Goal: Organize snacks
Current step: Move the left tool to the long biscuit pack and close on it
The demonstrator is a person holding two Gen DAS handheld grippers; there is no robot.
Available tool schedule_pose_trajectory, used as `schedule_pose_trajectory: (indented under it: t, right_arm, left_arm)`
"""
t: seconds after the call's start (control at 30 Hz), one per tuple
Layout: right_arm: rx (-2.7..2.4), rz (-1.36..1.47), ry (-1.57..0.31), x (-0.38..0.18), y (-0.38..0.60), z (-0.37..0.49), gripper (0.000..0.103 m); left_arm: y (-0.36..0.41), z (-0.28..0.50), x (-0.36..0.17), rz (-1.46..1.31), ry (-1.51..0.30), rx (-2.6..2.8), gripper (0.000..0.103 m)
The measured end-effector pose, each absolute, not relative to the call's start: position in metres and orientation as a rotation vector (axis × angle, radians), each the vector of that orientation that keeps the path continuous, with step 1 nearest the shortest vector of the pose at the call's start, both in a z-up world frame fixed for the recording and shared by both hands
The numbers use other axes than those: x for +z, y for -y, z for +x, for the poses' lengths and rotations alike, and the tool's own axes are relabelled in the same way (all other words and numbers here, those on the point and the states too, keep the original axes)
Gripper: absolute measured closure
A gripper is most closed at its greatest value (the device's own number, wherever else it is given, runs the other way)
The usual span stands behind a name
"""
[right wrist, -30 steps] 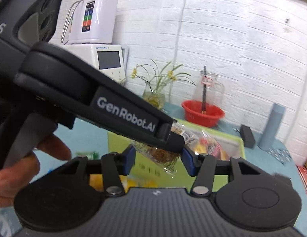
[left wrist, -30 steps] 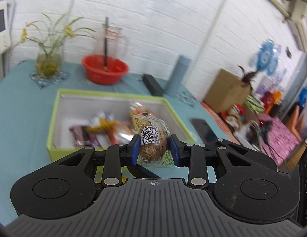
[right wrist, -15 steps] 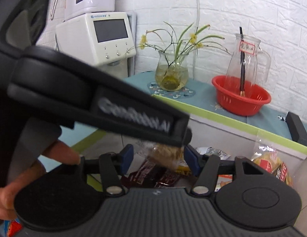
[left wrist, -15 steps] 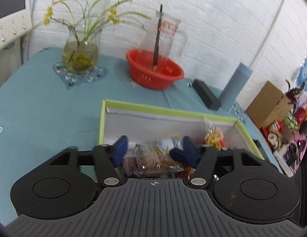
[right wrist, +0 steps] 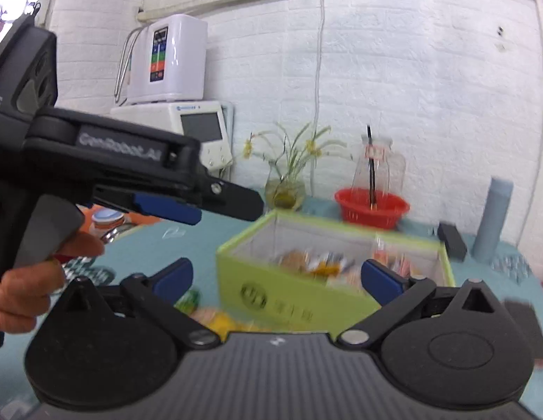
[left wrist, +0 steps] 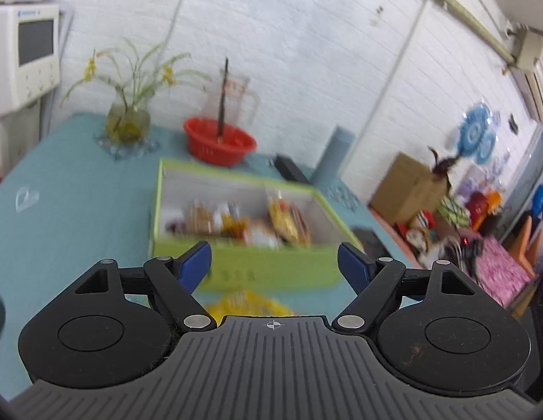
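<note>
Nearest in the left wrist view, the left gripper [left wrist: 275,262] is standing with its blue pads wide apart and nothing between them; its jaws have just been opening. Just beyond its body a yellow snack packet [left wrist: 248,302] is lying on the teal table [left wrist: 72,210], in front of the green box [left wrist: 257,271]. Inside the box a blurred heap of snacks [left wrist: 247,218] is resting against the white lining.

The right wrist view is showing the right gripper [right wrist: 276,278] likewise spread wide and empty, its jaws having just been opening too. Only this view is catching the other tool from the side: the left gripper [right wrist: 198,206] is reaching in from the left edge, above the table and short of the box, with a hand [right wrist: 37,280] wrapped around its grip. It is also showing loose packets [right wrist: 215,318] lying on the table near the box's front corner, and the box's printed front wall [right wrist: 289,301]. The left gripper's body is blocking much of the table's left side here.

Farther back, both views are showing a red basket [left wrist: 219,143] holding a clear pitcher [left wrist: 236,94], a glass vase [left wrist: 126,124] of yellow flowers, a grey cylinder [left wrist: 332,155] and a small black block [left wrist: 292,171] by the white brick wall. The right view alone is taking in the tall white appliance [right wrist: 166,59] stacked on a screened unit [right wrist: 198,129]; the left view alone is showing the cardboard box [left wrist: 408,189] and cluttered floor off the table's right.
</note>
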State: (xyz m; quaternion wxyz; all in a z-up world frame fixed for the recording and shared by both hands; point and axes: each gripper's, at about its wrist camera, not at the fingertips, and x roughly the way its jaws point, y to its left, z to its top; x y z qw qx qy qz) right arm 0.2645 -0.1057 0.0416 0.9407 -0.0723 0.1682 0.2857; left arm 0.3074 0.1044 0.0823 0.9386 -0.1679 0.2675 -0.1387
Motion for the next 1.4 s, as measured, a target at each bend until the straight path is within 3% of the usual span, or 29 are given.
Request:
schedule_pose_trajectory:
  t: [0.2,0.43,0.53,0.57,0.6,0.7,1.07,1.2,1.4]
  right_arm:
    - [0.553,-0.137,-0.536,-0.044,0.123,0.211,0.001]
    - [0.632,-0.204,-0.531,-0.044,0.108,0.191,0.005]
    - [0.659,-0.225,-0.561,-0.047,0.098,0.199,0.012]
    - [0.677,-0.215,-0.576,-0.048,0.096,0.202,0.018]
    - [0.696,-0.209,-0.597,-0.049,0.094,0.202,0.027]
    - [0.695,-0.228,-0.610,-0.049,0.093,0.208,0.033]
    - [0.556,-0.178,-0.638,-0.043,0.162,0.179,0.028]
    - [0.507,-0.136,-0.604,-0.037,0.180,0.179,0.022]
    - [0.511,-0.125,-0.607,-0.041,0.180,0.189,0.021]
  left_arm:
    - [-0.078,0.235,0.019,-0.413,-0.734,-0.375,0.046]
    - [-0.048,0.236,-0.002,-0.295,-0.817,-0.294,0.052]
    - [-0.049,0.243,-0.006,-0.276,-0.850,-0.248,0.054]
    - [-0.053,0.247,-0.009,-0.280,-0.865,-0.246,0.056]
    - [-0.055,0.249,-0.012,-0.287,-0.890,-0.258,0.060]
    - [-0.060,0.252,-0.017,-0.323,-0.910,-0.265,0.079]
    - [0.014,0.236,-0.019,-0.256,-0.917,-0.421,0.076]
    - [0.013,0.239,-0.008,-0.240,-0.888,-0.386,0.061]
    - [0.015,0.262,-0.002,-0.214,-0.887,-0.387,0.059]
